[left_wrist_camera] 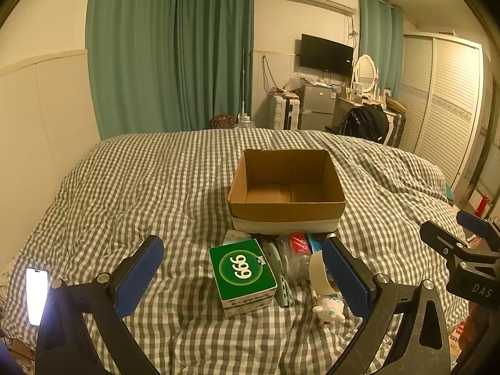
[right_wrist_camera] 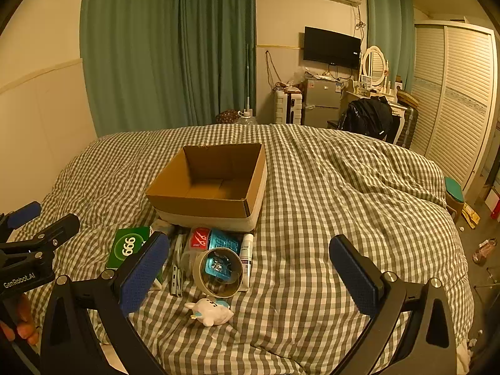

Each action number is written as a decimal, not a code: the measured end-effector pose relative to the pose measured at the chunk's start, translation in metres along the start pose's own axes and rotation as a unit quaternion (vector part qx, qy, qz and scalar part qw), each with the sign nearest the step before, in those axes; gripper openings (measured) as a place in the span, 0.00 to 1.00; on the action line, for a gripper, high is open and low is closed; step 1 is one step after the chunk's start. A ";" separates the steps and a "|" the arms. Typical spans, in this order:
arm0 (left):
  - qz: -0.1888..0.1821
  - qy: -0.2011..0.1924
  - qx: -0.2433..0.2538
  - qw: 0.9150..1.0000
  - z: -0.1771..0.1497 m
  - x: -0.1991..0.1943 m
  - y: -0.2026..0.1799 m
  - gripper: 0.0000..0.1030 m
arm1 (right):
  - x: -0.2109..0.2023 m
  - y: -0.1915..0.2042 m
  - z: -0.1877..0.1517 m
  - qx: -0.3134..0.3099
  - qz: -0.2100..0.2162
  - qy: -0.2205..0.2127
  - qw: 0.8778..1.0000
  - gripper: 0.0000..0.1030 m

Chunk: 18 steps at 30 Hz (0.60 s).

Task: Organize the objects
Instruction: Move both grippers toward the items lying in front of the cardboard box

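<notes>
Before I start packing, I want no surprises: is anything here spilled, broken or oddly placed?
Nothing looks spilled or broken. The box sits upright and empty on the bed. The oddest thing is a lit phone lying alone at the bed's left edge, apart from the pile. The white toy lies tipped on its side, and the tape roll stands on edge.

black gripper (left_wrist_camera: 243, 276), blue pads (left_wrist_camera: 139, 276) (ribbed), silver screws

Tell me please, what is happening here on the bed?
A person holds two grippers above a checked bed, both open and holding nothing: the left gripper and the right gripper. An empty cardboard box stands on the bed. In front of it lie a green box, a tape roll, a small white toy and other bits, none yet packed.
</notes>
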<state>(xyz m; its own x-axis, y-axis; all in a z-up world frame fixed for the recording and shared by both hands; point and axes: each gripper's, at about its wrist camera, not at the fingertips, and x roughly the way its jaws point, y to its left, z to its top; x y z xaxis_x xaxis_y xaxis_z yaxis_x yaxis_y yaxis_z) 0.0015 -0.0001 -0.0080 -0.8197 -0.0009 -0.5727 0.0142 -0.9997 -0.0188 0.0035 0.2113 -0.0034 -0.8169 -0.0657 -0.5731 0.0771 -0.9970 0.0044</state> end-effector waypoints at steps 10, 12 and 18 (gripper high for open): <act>0.003 0.002 0.000 1.000 -0.004 0.003 -0.001 1.00 | 0.003 0.002 -0.003 -0.004 0.000 0.004 1.000 1.00; 0.003 0.002 0.000 1.000 -0.005 0.002 -0.001 1.00 | 0.003 0.002 -0.003 -0.004 0.000 0.003 1.000 1.00; 0.002 0.003 0.001 1.000 -0.006 0.003 0.000 1.00 | 0.005 0.004 -0.005 -0.005 0.002 0.006 1.000 1.00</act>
<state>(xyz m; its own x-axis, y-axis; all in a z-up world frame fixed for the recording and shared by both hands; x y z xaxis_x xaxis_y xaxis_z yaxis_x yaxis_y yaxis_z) 0.0023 0.0001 -0.0148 -0.8165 -0.0044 -0.5773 0.0165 -0.9997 -0.0158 0.0025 0.2072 -0.0099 -0.8098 -0.0700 -0.5825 0.0863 -0.9963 -0.0003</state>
